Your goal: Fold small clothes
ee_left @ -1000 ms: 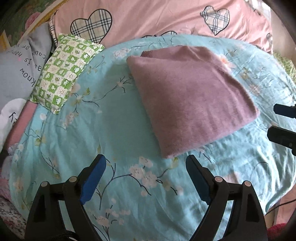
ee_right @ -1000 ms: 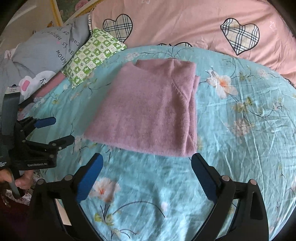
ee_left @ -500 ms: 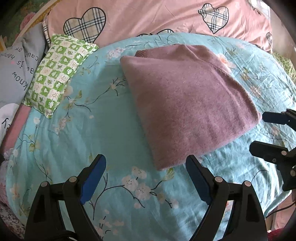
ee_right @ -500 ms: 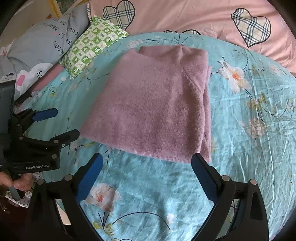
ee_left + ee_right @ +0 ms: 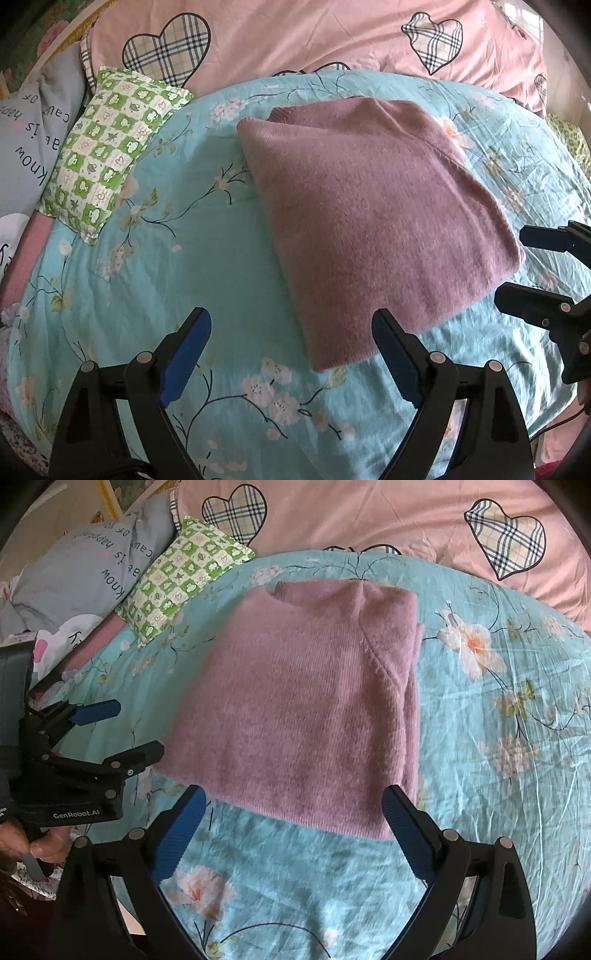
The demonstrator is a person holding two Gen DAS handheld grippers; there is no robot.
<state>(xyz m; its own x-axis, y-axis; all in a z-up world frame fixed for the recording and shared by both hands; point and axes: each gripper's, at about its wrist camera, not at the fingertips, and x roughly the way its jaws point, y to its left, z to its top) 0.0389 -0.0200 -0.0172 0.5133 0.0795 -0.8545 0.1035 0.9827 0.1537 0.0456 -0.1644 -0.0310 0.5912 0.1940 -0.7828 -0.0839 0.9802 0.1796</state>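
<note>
A mauve knitted sweater (image 5: 373, 218) lies folded into a rectangle on the turquoise floral bedsheet (image 5: 155, 258); it also shows in the right wrist view (image 5: 306, 709), collar at the far end. My left gripper (image 5: 291, 325) is open and empty, hovering over the sweater's near left corner. My right gripper (image 5: 291, 805) is open and empty, just short of the sweater's near hem. Each gripper shows in the other's view: the right one (image 5: 517, 262) beside the sweater's right corner, the left one (image 5: 136, 731) at its left corner.
A green-and-white checked small pillow (image 5: 107, 147) lies at the left. A grey pillow with writing (image 5: 88, 572) is beyond it. A pink duvet with plaid hearts (image 5: 332, 40) lies along the far side. The sheet's right part carries only wrinkles (image 5: 517, 720).
Both grippers have moved forward toward the sweater's near edge, which now looks larger and closer. Both stay open. The sweater has not moved.
</note>
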